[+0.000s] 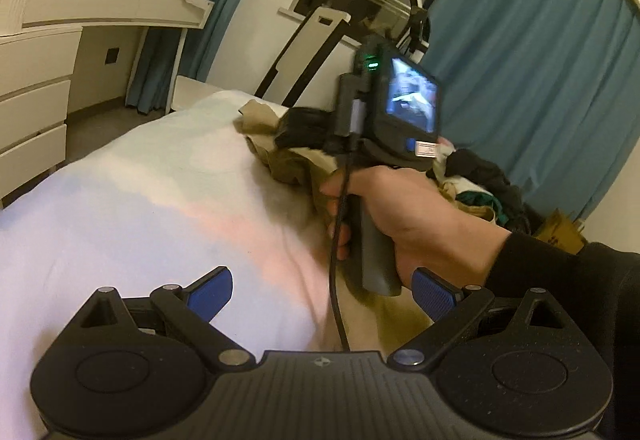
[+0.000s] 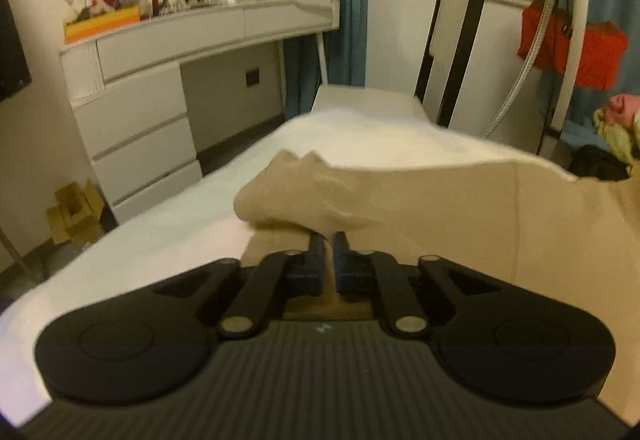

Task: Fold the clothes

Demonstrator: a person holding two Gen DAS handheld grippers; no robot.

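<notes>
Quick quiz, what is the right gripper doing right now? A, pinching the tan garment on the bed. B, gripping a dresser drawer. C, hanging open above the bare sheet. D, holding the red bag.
A: in the right wrist view the right gripper has its blue fingers nearly together on a fold of the tan garment on the white bed.

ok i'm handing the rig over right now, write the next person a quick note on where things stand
Left gripper: open, holding nothing, above the white bed.
Right gripper: shut on the beige garment, gripping its fabric where it bunches in front of the fingers.
Pile of other clothes sits further along the bed, behind the right hand.
Done: no finished fold visible.
Left: fold the beige garment, then work through the pile.
</notes>
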